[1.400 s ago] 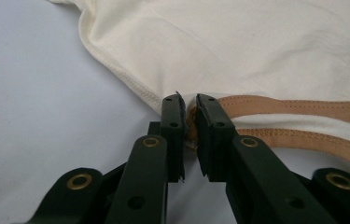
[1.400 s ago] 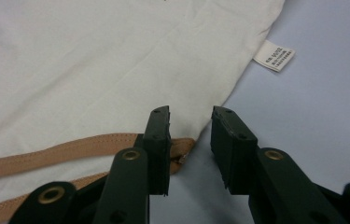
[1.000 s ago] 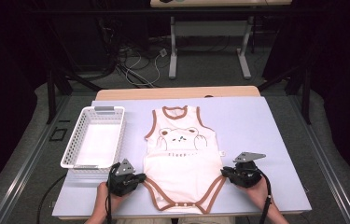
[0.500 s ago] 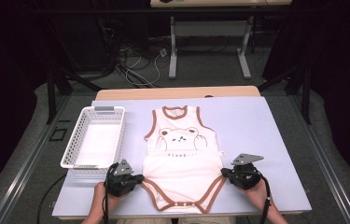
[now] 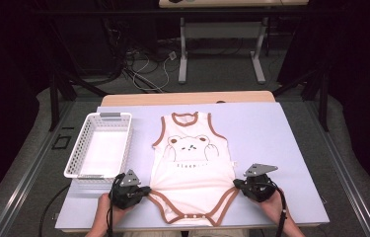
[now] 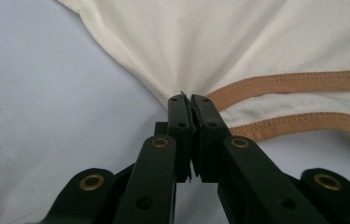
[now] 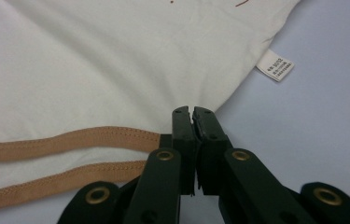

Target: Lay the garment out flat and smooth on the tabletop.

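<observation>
While the person's hands sit at the near edge, the scene reads as follows, nearest first.

Left gripper (image 5: 145, 190): jaws pinched tight on the bodysuit (image 5: 192, 170) at its lower left corner, where the tan leg trim begins; in the left gripper view the fabric puckers into the tips (image 6: 190, 99).

Right gripper (image 5: 238, 183): jaws clamped on the bodysuit's lower right corner; in the right gripper view (image 7: 192, 111) the tan trim runs off to one side and a small white label (image 7: 275, 65) lies just beyond.

Bodysuit: flat on the tabletop (image 5: 266, 138), snaps toward the person, neck away, bear print facing up, stretched between the two grippers.

Basket (image 5: 79, 163): white, to the left of the bodysuit, apart from it.

Far side: a wooden strip (image 5: 187, 98) along the tabletop's back edge.
</observation>
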### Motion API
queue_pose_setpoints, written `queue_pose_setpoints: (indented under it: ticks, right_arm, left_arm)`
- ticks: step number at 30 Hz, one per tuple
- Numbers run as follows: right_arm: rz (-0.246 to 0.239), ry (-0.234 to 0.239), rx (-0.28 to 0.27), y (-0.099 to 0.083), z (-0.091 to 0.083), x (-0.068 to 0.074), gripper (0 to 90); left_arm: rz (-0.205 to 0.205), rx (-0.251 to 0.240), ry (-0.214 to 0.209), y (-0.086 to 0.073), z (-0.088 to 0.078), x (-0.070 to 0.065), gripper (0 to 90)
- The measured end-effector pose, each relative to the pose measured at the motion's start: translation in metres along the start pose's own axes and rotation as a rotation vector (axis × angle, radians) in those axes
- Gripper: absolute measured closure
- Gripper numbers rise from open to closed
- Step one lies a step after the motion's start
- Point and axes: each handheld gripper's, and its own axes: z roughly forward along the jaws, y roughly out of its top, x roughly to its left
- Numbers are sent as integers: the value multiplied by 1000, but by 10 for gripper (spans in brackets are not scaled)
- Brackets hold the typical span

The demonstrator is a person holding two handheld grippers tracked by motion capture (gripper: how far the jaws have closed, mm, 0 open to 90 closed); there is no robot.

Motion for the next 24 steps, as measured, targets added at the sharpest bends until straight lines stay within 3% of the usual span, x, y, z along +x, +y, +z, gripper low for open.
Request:
queue_pose_setpoints:
  ticks: [6, 10, 11, 13, 18, 20, 24]
  right_arm:
    - [-13, -6, 4, 0, 0, 1, 878]
    - [-8, -5, 9, 0, -1, 1, 876]
    - [-9, -3, -12, -1, 0, 0, 876]
    - [-10, -7, 1, 0, -1, 1, 876]
    - [-12, 1, 9, 1, -1, 1, 865]
    - [-10, 2, -7, 2, -1, 0, 805]
    - [7, 1, -26, 5, -2, -2, 560]
  left_arm:
    - [-10, -4, -5, 1, 1, 1, 828]
    - [-35, 0, -10, 2, 0, 2, 635]
    - [-32, -2, -3, 3, 0, 3, 600]
    - [-48, -10, 10, 4, 0, 2, 531]
    - [-40, -36, 29, 11, -1, -1, 389]
    - [-38, -49, 31, 14, -1, -2, 350]
    - [-54, -53, 47, 17, 0, 2, 270]
